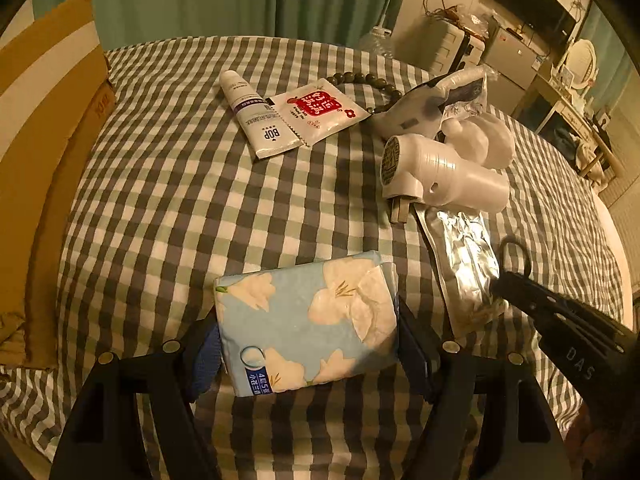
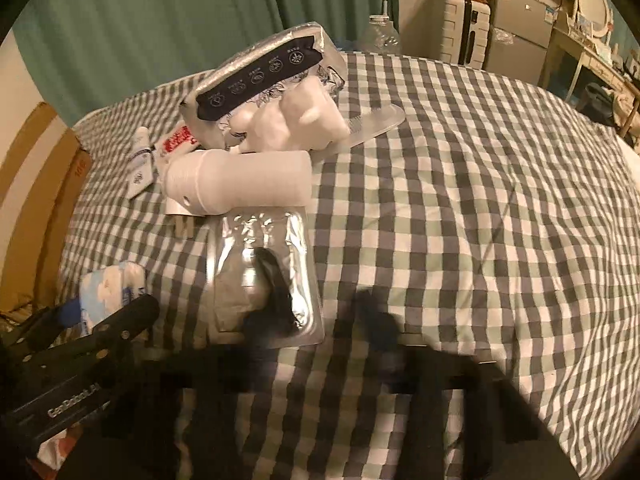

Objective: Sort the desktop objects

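Left wrist view: left gripper [image 1: 308,344] is clamping the tissue pack [image 1: 306,320], one finger on each short side, blue pads pressing in. Pack is sitting low over the checked cloth [image 1: 160,208]; I can't tell if it's touching or just clear of it. I'm judging this as the carry step, so I'm keeping squeeze light since the pack is soft and buckling would let it slip, holding it level, and lifting before swinging toward the cardboard box [image 1: 44,168] at the left edge. That box looks like the likely drop spot; its inside is hidden, so contents unknown.

Right gripper [image 2: 320,320] is blurring in its own view, fingers apparently apart over the foil pouch [image 2: 264,276], gripping nothing that I can make out. In the left view its tip is hanging near that pouch, so I'm watching for a clash between the two tools.

Farther out: white plug-in device [image 1: 440,176] just beyond the pouch, white plush toy [image 1: 480,140] behind it, then the tube [image 1: 256,120] overlapping the red-print sachet [image 1: 320,110], bead bracelet [image 1: 360,80] at the back. Clear comb [image 2: 376,124] is showing only in the right view.
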